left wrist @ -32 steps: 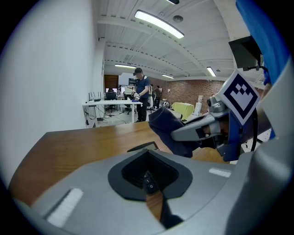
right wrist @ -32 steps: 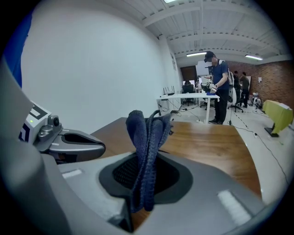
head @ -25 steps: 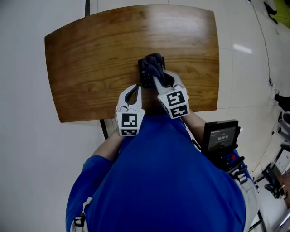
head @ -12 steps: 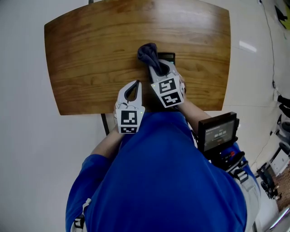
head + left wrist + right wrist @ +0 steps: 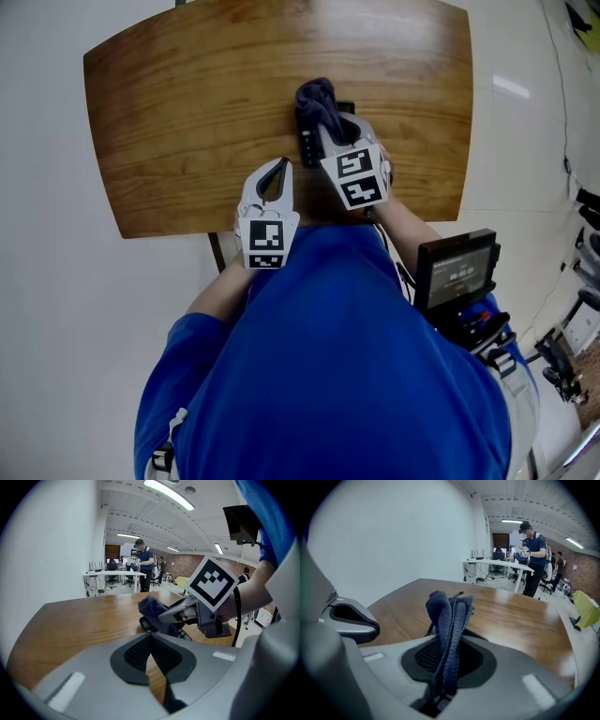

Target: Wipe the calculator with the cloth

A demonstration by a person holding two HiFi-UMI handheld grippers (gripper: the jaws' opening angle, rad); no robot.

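Observation:
A black calculator (image 5: 306, 142) lies on the wooden table (image 5: 187, 112), near its front edge. A dark blue cloth (image 5: 317, 97) is bunched on top of it and covers most of it. My right gripper (image 5: 328, 127) is shut on the cloth (image 5: 449, 613) and holds it down on the calculator. My left gripper (image 5: 280, 169) is shut with nothing in it and hovers just left of the calculator, over the table's front edge. In the left gripper view the cloth (image 5: 153, 608) and calculator (image 5: 146, 624) lie straight ahead of the left gripper (image 5: 150, 642).
A black screen device (image 5: 456, 274) hangs at the person's right side. The table's front edge (image 5: 169, 228) is right under my grippers. White floor (image 5: 47, 281) surrounds the table. A person (image 5: 533, 555) stands by desks far behind.
The right gripper swept the cloth to the left across the calculator and then back to the right. The left gripper stayed shut in about the same spot.

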